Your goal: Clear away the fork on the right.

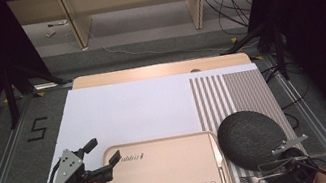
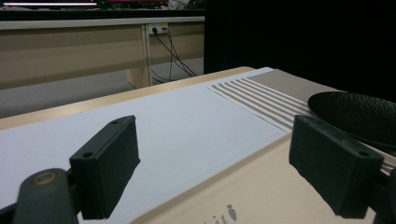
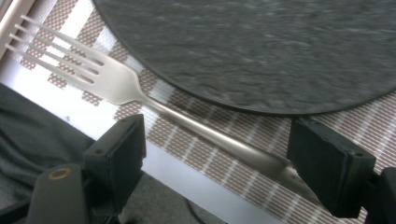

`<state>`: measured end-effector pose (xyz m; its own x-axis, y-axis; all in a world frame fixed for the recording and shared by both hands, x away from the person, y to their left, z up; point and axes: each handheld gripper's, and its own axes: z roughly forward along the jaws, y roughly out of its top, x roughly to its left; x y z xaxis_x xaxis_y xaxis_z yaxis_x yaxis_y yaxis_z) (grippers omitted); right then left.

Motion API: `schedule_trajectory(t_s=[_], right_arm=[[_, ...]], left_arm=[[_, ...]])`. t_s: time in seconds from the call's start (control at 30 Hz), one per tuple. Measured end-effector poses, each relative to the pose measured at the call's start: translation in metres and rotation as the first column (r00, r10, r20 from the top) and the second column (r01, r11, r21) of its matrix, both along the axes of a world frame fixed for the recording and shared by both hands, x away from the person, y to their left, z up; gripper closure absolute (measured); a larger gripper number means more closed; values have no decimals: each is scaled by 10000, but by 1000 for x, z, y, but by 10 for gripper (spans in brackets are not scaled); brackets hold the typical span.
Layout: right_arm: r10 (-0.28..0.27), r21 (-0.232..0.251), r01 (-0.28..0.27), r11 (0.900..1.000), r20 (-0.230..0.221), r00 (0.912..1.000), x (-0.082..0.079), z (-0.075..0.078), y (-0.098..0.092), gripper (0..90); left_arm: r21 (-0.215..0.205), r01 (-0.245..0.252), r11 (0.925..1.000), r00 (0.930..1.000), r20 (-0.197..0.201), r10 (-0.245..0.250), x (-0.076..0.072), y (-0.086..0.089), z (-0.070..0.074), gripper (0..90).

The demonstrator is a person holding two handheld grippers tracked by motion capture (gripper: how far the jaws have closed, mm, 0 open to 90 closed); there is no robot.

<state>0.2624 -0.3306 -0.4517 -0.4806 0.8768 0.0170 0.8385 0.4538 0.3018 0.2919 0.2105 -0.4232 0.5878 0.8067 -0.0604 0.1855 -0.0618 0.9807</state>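
Fork [image 3: 140, 95] between the spread jaws of the right hand-held gripper [image 3: 224, 163] (beside plate [image 3: 261, 46] rim).

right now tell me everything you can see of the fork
The fork is plain matte silver metal with four tines and a slim handle. It lies flat on the striped placemat at the table's near right, beside the dark plate. Its handle runs between the right gripper's open fingers, close to one of them; contact is unclear.
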Motion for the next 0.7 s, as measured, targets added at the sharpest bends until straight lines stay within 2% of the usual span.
schedule_trajectory(t_s=[0.27, 0.37, 0.47, 0.53, 0.63, 0.7], right_arm=[[465, 18, -465, 9989, -353, 9983, -1, -3, 7, 283], [737, -198, -747, 9970, -455, 9962, -3, -3, 9, 333], [839, -595, -859, 9945, -355, 9958, -3, -2, 10, 414], [982, -635, -1001, 9929, -331, 9946, -4, -2, 11, 449], [1263, -1035, -1289, 9862, -317, 9915, -4, -1, 15, 520], [1488, -1095, -1521, 9823, -382, 9881, -4, -1, 18, 568]], left_arm=[[-10, -12, 10000, 10000, -6, 12, 0, 0, 0, 156], [10, -18, 10000, 10000, -8, 18, 0, 0, 0, 156], [9, -13, 10000, 10000, -4, 13, 0, 0, 0, 156], [30, -8, 10000, 10000, -12, 8, 0, 0, -1, 156], [41, 5, 10000, 10000, 1, -5, 0, 0, 0, 156], [49, 7, 10000, 10000, -15, -7, 0, 0, -1, 156]])
